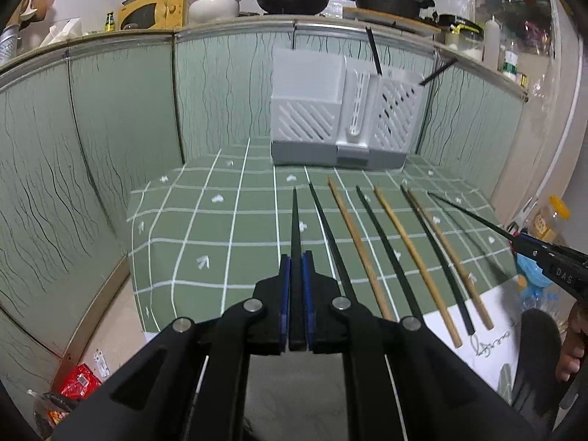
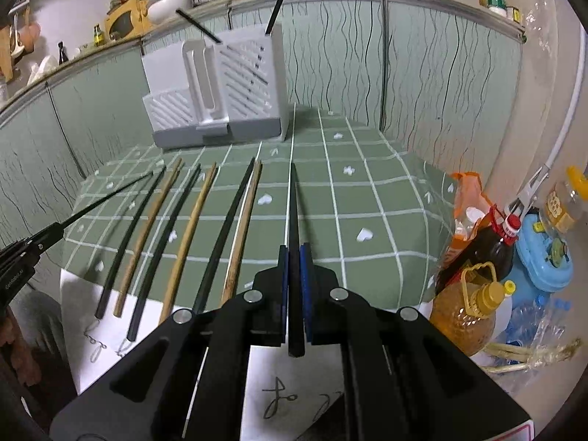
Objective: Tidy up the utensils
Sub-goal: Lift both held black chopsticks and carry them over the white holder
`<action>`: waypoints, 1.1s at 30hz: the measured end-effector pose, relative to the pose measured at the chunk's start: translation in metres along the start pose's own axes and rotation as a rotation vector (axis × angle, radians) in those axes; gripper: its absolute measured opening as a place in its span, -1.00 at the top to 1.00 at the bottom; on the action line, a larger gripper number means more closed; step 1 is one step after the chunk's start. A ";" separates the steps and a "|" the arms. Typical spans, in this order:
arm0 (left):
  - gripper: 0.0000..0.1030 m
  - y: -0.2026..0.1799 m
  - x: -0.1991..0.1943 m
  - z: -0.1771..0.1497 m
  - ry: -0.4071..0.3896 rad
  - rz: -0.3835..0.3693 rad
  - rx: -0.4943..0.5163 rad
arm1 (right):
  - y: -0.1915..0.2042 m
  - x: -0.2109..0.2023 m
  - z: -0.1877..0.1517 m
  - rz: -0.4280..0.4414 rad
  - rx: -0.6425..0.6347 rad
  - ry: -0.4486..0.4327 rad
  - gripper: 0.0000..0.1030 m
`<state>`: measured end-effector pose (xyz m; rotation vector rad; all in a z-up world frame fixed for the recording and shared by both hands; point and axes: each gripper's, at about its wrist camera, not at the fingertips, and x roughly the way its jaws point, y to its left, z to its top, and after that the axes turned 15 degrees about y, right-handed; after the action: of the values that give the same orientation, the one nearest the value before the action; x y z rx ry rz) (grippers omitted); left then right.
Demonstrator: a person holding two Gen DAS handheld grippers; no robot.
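Left wrist view showed the green checked tablecloth (image 1: 205, 235) filling the middle of the frame, with green wavy-lined wall panels (image 1: 121, 117) behind it. At the lower centre the left gripper (image 1: 297, 268) was clenched on a black chopstick (image 1: 295, 220), its blue pads (image 1: 285, 275) pressing the stick from both sides, and the stick pointed away toward the top of the frame. Right of it, a row of loose chopsticks (image 1: 386, 250), black ones and light wooden ones side by side, lay on the cloth. Above them, at the upper centre, stood the white slotted plastic utensil holder (image 1: 341, 117) with two black sticks (image 1: 375, 51) leaning out of its right compartment. At the right edge the right gripper (image 1: 529, 246) came in, grasping another thin black chopstick (image 1: 470, 213) above the cloth.

Right wrist view showed the left gripper (image 2: 47, 237) at the left edge with its black chopstick (image 2: 110, 196) slanting toward the centre. Next came the row of loose chopsticks (image 2: 191, 235) on the tablecloth (image 2: 367, 202), and the utensil holder (image 2: 220, 92) at the upper centre-left. At the lower centre the right gripper (image 2: 294, 268) was clamped on its black chopstick (image 2: 293, 205), which pointed up the frame. At the right edge, beside the table, stood a yellow-capped bottle of oil (image 2: 470, 312) and a dark bottle with a red cap (image 2: 492, 242).
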<state>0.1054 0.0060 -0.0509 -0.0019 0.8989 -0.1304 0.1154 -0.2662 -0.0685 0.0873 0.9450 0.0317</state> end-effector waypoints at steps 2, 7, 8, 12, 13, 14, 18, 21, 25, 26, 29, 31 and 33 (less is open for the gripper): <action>0.85 0.004 -0.006 0.007 -0.014 -0.003 0.002 | -0.003 -0.008 0.005 0.001 0.000 -0.022 0.88; 0.85 0.013 -0.019 0.023 -0.053 -0.025 0.001 | -0.008 -0.025 0.018 0.008 -0.001 -0.067 0.88; 0.85 0.014 -0.020 0.025 -0.058 -0.029 0.001 | -0.009 -0.028 0.021 0.014 -0.003 -0.077 0.88; 0.85 0.015 -0.030 0.036 -0.086 -0.044 0.013 | -0.011 -0.036 0.029 0.020 -0.007 -0.104 0.88; 0.85 0.015 -0.032 0.038 -0.089 -0.048 0.015 | -0.011 -0.038 0.030 0.019 -0.008 -0.108 0.88; 0.85 0.015 -0.035 0.040 -0.096 -0.052 0.017 | -0.011 -0.040 0.033 0.022 -0.010 -0.115 0.88; 0.85 0.016 -0.047 0.050 -0.126 -0.060 0.023 | -0.010 -0.050 0.040 0.028 -0.016 -0.144 0.88; 0.85 0.018 -0.053 0.057 -0.140 -0.071 0.019 | -0.009 -0.057 0.047 0.035 -0.022 -0.162 0.88; 0.85 0.019 -0.057 0.064 -0.152 -0.075 0.021 | -0.009 -0.065 0.054 0.048 -0.031 -0.180 0.88; 0.85 0.019 -0.058 0.065 -0.155 -0.075 0.023 | -0.009 -0.068 0.056 0.050 -0.034 -0.188 0.88; 0.85 0.020 -0.061 0.069 -0.162 -0.077 0.032 | -0.008 -0.072 0.061 0.053 -0.042 -0.190 0.88; 0.85 0.019 -0.064 0.071 -0.164 -0.082 0.037 | -0.009 -0.073 0.064 0.063 -0.044 -0.190 0.88; 0.85 0.019 -0.066 0.073 -0.167 -0.084 0.044 | -0.009 -0.076 0.066 0.067 -0.048 -0.194 0.88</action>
<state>0.1240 0.0289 0.0447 -0.0096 0.7288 -0.2248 0.1243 -0.2842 0.0306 0.0762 0.7473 0.1056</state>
